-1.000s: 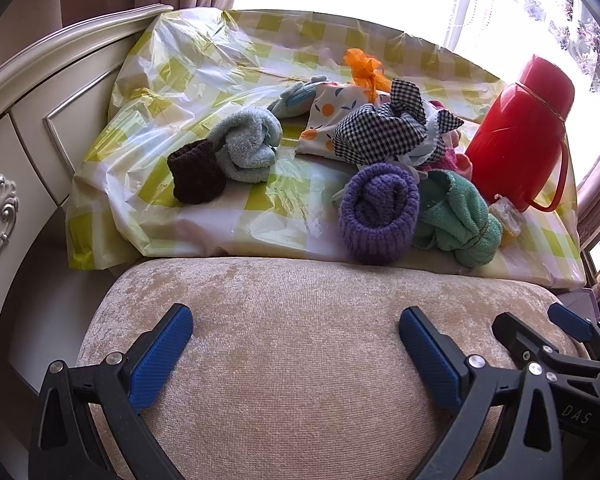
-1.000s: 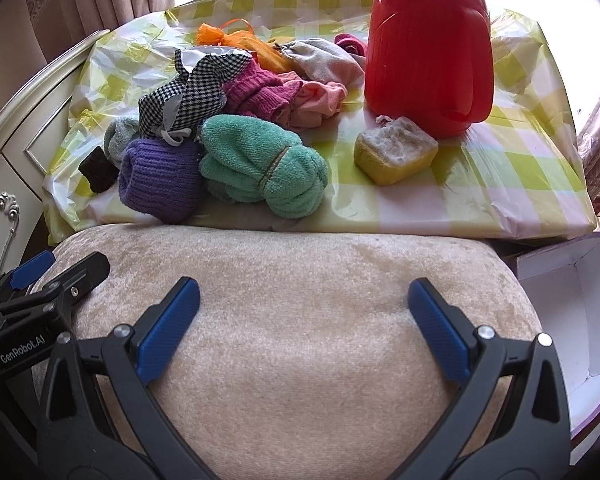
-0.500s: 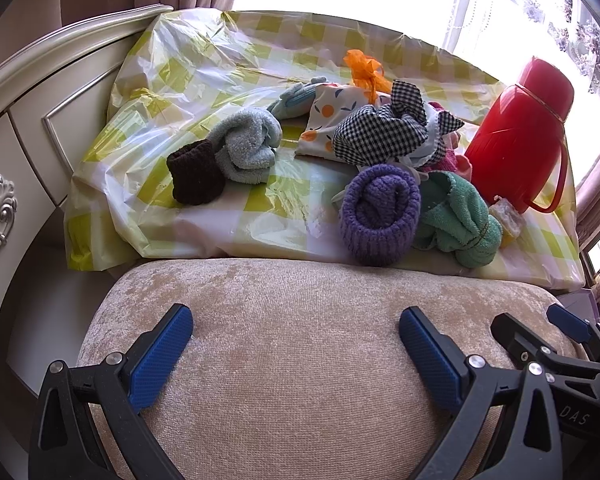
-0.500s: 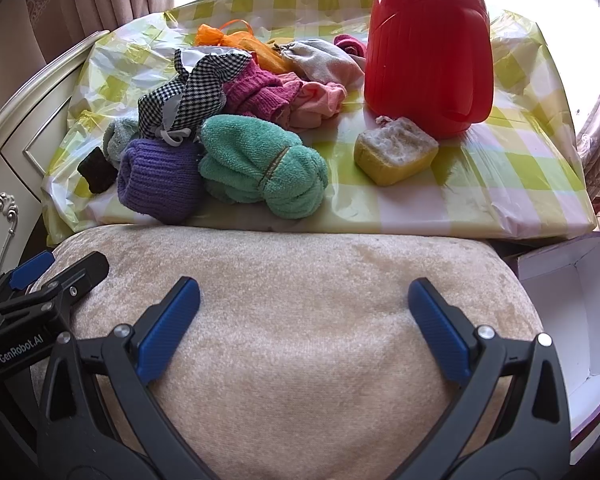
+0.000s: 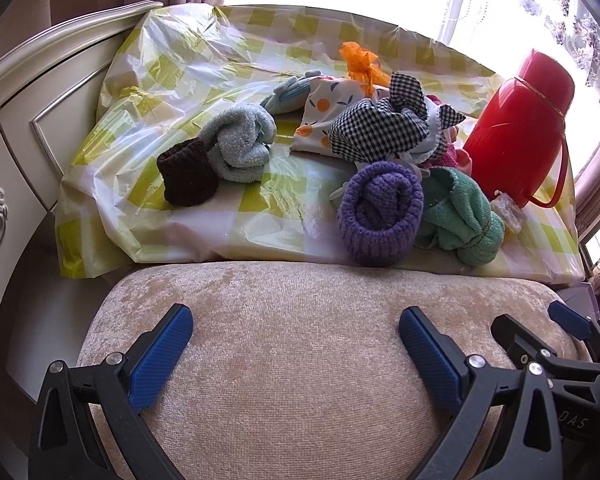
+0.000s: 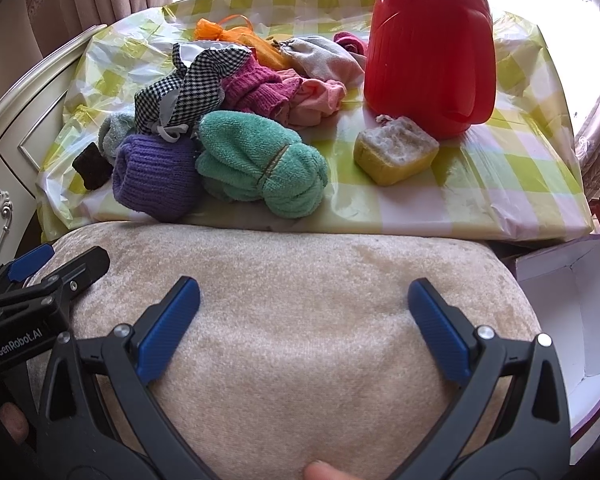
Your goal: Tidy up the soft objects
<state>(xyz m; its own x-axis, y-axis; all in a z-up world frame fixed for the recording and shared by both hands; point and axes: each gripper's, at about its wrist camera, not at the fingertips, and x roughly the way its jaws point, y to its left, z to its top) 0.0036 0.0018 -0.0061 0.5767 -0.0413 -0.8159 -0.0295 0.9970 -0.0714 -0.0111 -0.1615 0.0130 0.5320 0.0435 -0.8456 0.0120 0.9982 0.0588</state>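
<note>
We hold the left hand-held gripper (image 5: 296, 330) and the right hand-held gripper (image 6: 304, 302) side by side over a beige cushioned seat (image 5: 300, 340), each with its blue-padded jaws spread wide and nothing between them. Ahead of us, the desk is draped in a yellow-checked plastic cover (image 5: 188, 76), and the soft things lie heaped on it. Nearest the front edge sits a rolled purple knit (image 5: 380, 212), touching a green terry towel (image 6: 260, 164) bound by a band around its middle. Behind these lies a black-and-white checked cloth (image 5: 380, 128), with a magenta knit (image 6: 260, 88) and a pink cloth (image 6: 320, 98) just beside it, and an orange ribbon (image 5: 358, 60) farther back. Off to the left, apart from the heap, a pale blue towel roll (image 5: 240, 144) rests against a dark brown knit roll (image 5: 186, 178). A red thermos (image 6: 428, 44) stands upright at the right, with a yellow sponge (image 6: 396, 150) just in front of it. An open white box (image 6: 572, 312) sits low at the far right.
</note>
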